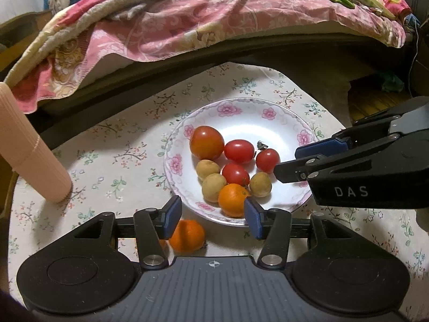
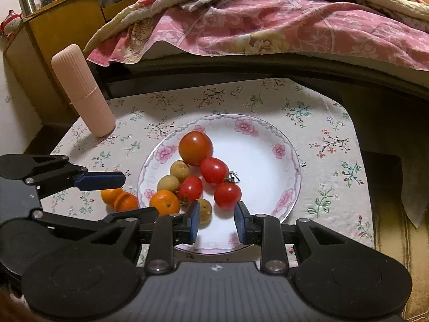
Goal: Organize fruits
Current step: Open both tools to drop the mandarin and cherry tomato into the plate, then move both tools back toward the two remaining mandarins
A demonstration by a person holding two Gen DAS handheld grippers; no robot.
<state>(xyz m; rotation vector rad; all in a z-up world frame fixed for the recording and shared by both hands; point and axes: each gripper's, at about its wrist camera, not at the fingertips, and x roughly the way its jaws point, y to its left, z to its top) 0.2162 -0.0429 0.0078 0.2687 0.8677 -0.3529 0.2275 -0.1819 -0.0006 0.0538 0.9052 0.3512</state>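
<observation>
The left gripper (image 1: pixel 211 216) is nearest to the camera; its jaws stand wide apart and hold nothing. One blue pad (image 1: pixel 171 216) is over an orange (image 1: pixel 186 236) that lies on the cloth (image 1: pixel 107 161), just outside the plate (image 1: pixel 241 107). In the right view two oranges lie there, touching each other, beside the plate's left edge.

The plate holds a big tomato (image 1: pixel 206 142), three small tomatoes (image 1: pixel 238 151), three pale round fruits (image 1: pixel 213 187) and one orange (image 1: pixel 232 199) at the near rim, next to the right pad. They lie close together in the left half of the plate; the right half is bare.

The right gripper (image 2: pixel 216 225) is over the near rim of the plate, jaws open and empty. Its left pad is just beside one pale fruit (image 2: pixel 205 209); I cannot tell if they touch.

On the left of the cloth a pink ribbed tube (image 2: pixel 83 91) stands. Behind the cloth is a bed edge with a pink blanket (image 2: pixel 268 26). The right part of the cloth is free.
</observation>
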